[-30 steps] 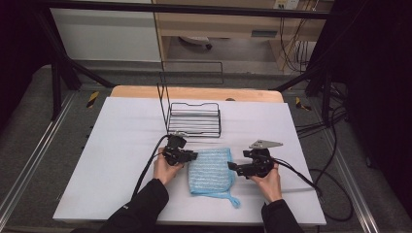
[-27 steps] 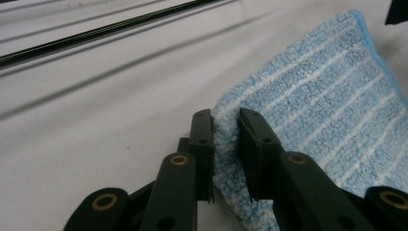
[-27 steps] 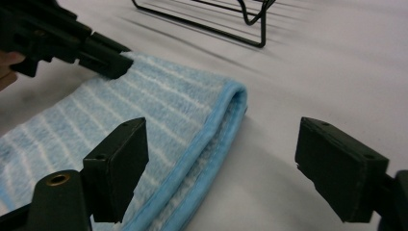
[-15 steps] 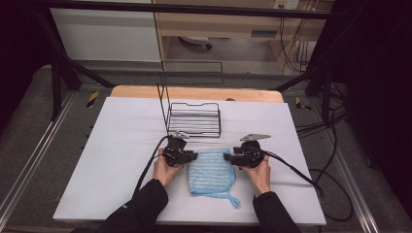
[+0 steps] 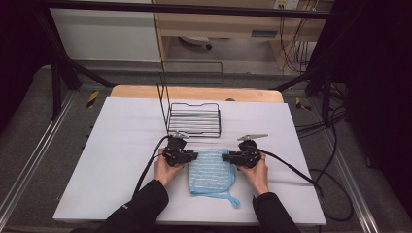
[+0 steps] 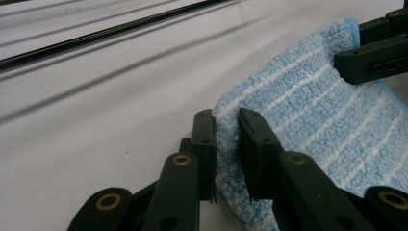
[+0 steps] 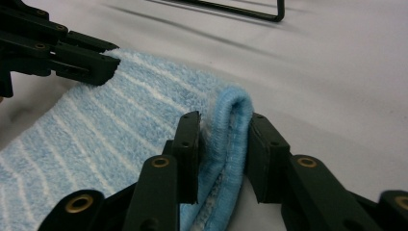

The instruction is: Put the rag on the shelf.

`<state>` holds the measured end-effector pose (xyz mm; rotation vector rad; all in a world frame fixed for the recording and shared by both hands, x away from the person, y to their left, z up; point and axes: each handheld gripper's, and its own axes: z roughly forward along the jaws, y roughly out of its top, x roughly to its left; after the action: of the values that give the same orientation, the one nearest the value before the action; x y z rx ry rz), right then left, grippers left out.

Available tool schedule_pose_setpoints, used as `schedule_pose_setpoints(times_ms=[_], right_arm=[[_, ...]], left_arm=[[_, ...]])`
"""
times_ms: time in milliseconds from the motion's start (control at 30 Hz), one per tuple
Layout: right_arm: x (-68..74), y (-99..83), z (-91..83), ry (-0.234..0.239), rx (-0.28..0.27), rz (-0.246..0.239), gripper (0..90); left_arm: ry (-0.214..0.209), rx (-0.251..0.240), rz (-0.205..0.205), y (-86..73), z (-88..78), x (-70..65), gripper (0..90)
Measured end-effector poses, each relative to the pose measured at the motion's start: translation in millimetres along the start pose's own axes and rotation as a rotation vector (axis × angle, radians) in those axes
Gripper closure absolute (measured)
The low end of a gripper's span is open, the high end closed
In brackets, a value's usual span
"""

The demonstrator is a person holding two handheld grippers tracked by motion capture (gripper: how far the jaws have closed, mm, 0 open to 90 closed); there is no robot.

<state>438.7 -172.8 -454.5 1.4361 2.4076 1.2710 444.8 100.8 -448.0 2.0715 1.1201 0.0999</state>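
The blue-and-white striped terry towel is soft, looped, matt cloth. Behind it stands a black wire rack of thin, slightly glossy metal. Both rest on a smooth matt white table cover, with bare wood beyond the rack.

A black wire rack stands on the white table near its far edge, roughly central, with a tall upright wire at its left corner. Black-and-yellow markers lie on the grey floor beyond both far corners.
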Motion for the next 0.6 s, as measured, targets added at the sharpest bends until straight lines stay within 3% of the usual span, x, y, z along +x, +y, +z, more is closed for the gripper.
schedule_pose_setpoints(times_ms=[167,600], right_arm=[[-0.3,0.2,-1.7,0.012,-0.001,0.017,75.6],[2.0,1.9,-11.1,0.030,-0.043,0.038,79.3]], left_arm=[[-0.017,-0.001,-0.005,0.0,-0.4,2.0,76.8],[-0.034,-0.035,-0.002,2.4,-9.7,1.6,79.6]])
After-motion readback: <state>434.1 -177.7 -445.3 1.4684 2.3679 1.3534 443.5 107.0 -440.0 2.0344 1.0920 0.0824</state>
